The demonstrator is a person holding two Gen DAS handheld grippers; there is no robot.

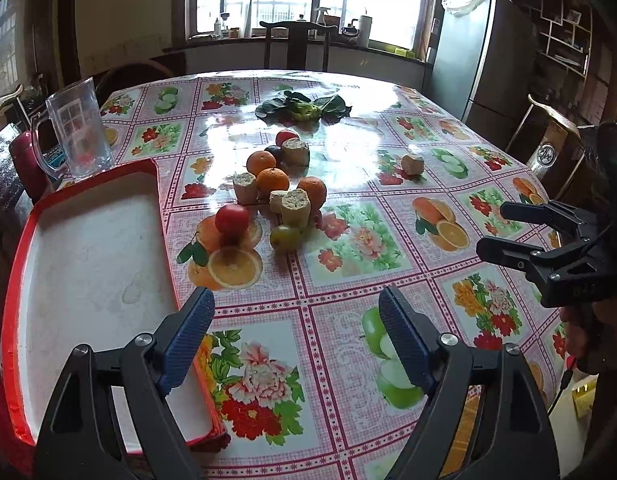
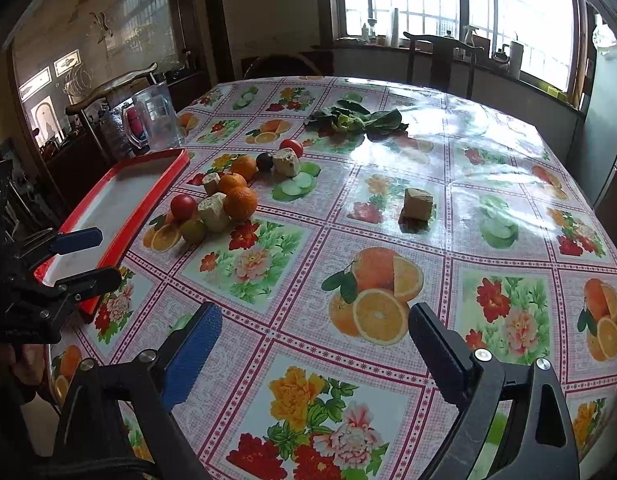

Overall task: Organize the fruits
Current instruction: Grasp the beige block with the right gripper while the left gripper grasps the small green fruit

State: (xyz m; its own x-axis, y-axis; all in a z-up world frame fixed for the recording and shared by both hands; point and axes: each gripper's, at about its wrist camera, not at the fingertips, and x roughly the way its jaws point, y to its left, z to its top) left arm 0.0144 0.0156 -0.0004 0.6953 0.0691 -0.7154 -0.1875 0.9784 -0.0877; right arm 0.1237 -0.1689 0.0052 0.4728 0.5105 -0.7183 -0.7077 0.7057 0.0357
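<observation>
A pile of fruit sits mid-table: three oranges (image 1: 272, 182) (image 2: 240, 202), two red tomatoes (image 1: 232, 219) (image 2: 183, 206), a green fruit (image 1: 284, 238) (image 2: 194, 231), a dark plum (image 1: 275, 153) (image 2: 264, 161) and several beige cut stem chunks (image 1: 295, 204) (image 2: 211, 207). An empty red-rimmed white tray (image 1: 24, 236) (image 2: 148, 182) lies to the pile's left. My left gripper (image 1: 296, 336) (image 2: 90, 258) is open and empty, near the tray's front corner. My right gripper (image 2: 316, 356) (image 1: 492, 228) is open and empty above the tablecloth, right of the pile.
A lone beige chunk (image 1: 412, 164) (image 2: 417, 204) lies right of the pile. Leafy greens (image 1: 302, 106) (image 2: 356, 120) lie farther back. A clear plastic pitcher (image 1: 78, 128) (image 2: 154, 120) stands behind the tray. Chairs surround the table; a fridge (image 1: 464, 52) stands at the back right.
</observation>
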